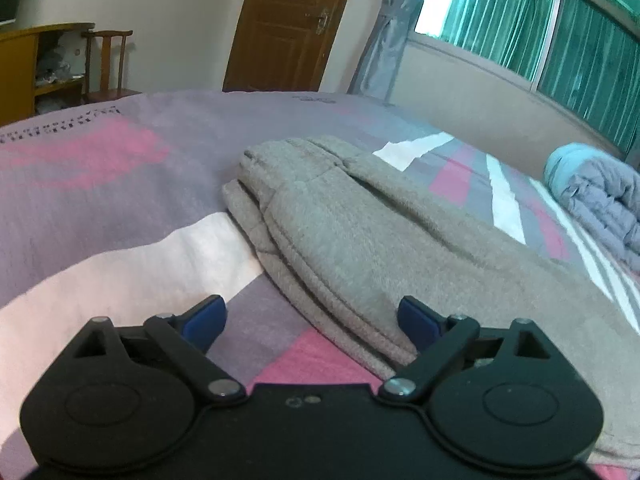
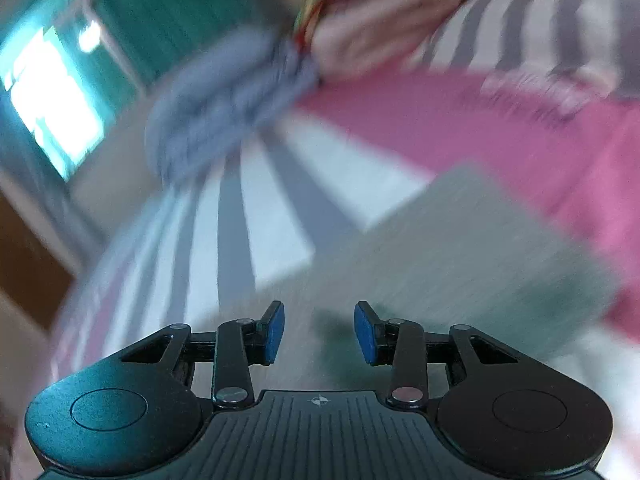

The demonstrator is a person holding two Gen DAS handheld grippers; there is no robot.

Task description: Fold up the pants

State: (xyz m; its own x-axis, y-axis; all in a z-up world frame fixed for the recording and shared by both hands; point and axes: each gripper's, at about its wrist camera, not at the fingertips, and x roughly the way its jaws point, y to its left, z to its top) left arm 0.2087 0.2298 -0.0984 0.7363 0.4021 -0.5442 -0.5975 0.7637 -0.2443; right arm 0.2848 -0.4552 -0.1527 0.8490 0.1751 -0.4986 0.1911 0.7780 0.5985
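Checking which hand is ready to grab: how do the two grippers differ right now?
The left gripper stands wide open, straddling the edge of the grey pants; the right gripper shows a narrower gap. The left view is sharp, the right view blurred. Both have blue pads and hold nothing.

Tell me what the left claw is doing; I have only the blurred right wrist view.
Observer: The left claw is open, with nothing between its pads; one edge of the folded grey pants lies just ahead of it.
Operator: Describe the far end of the pants.
Observer: It looks like the ribbed waistband, bunched and pointing toward the wooden door.
Operator: Report anything beside the bed that I cannot see.
Observer: A wooden chair stands past the bed's far left corner, next to a yellow cabinet.
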